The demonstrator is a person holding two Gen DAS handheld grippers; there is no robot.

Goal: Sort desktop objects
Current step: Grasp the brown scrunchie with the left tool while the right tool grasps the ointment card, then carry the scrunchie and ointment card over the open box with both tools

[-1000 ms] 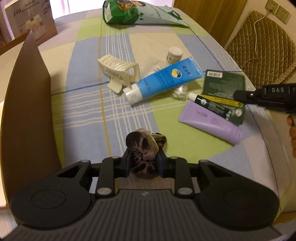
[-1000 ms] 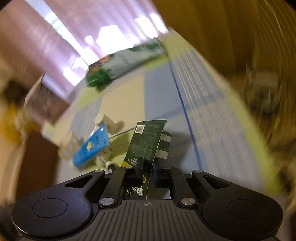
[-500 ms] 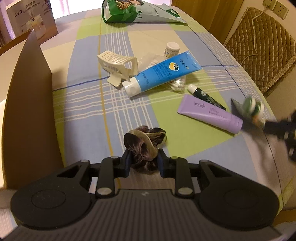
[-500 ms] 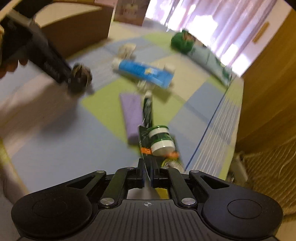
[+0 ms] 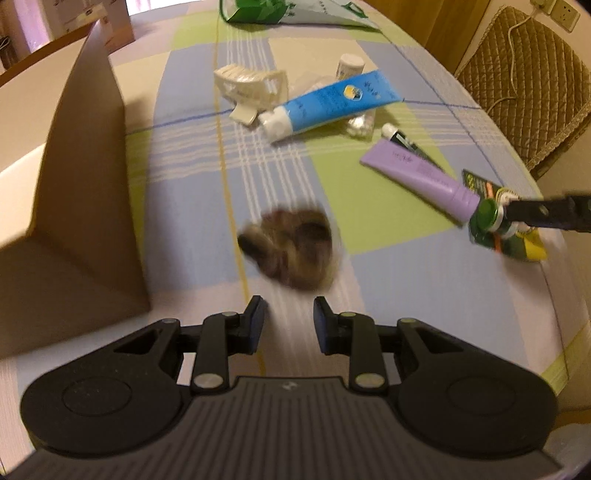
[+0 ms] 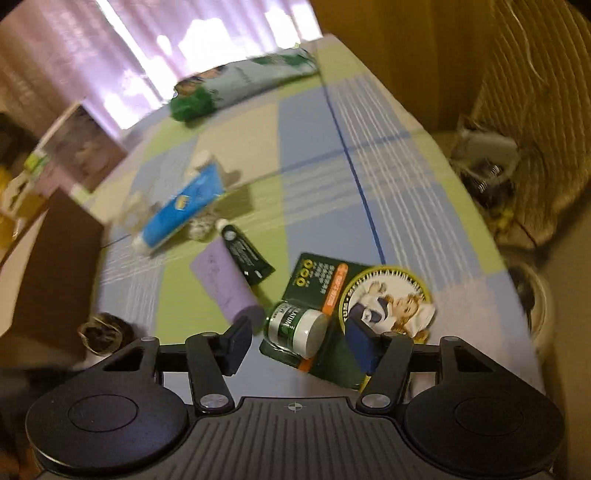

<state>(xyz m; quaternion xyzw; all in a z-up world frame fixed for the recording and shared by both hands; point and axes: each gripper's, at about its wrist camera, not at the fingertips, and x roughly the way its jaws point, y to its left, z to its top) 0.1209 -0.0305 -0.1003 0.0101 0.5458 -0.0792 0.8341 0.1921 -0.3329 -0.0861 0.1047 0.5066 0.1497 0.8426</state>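
Observation:
A brown scrunchie (image 5: 291,251) lies blurred on the checked tablecloth just ahead of my left gripper (image 5: 288,323), which is open and empty. It also shows in the right wrist view (image 6: 105,330). My right gripper (image 6: 299,343) is open; a green carded jar pack (image 6: 347,295) lies flat on the cloth between and ahead of its fingers. That pack shows at the right of the left wrist view (image 5: 502,229), with the right gripper's dark fingers (image 5: 546,214) beside it. A purple tube (image 5: 417,177), a blue tube (image 5: 332,105) and a thin dark tube (image 6: 245,253) lie further out.
A brown cardboard box (image 5: 74,177) stands at the left. A cream hair claw (image 5: 255,88), a small white bottle (image 5: 349,66) and a cotton swab packet (image 5: 360,123) lie mid-table. A green bag (image 5: 295,11) lies at the far end. A quilted chair (image 5: 524,81) stands right.
My left gripper opened and let go of the scrunchie, which now lies on the cloth. My right gripper swung back, set the carded jar pack down and opened.

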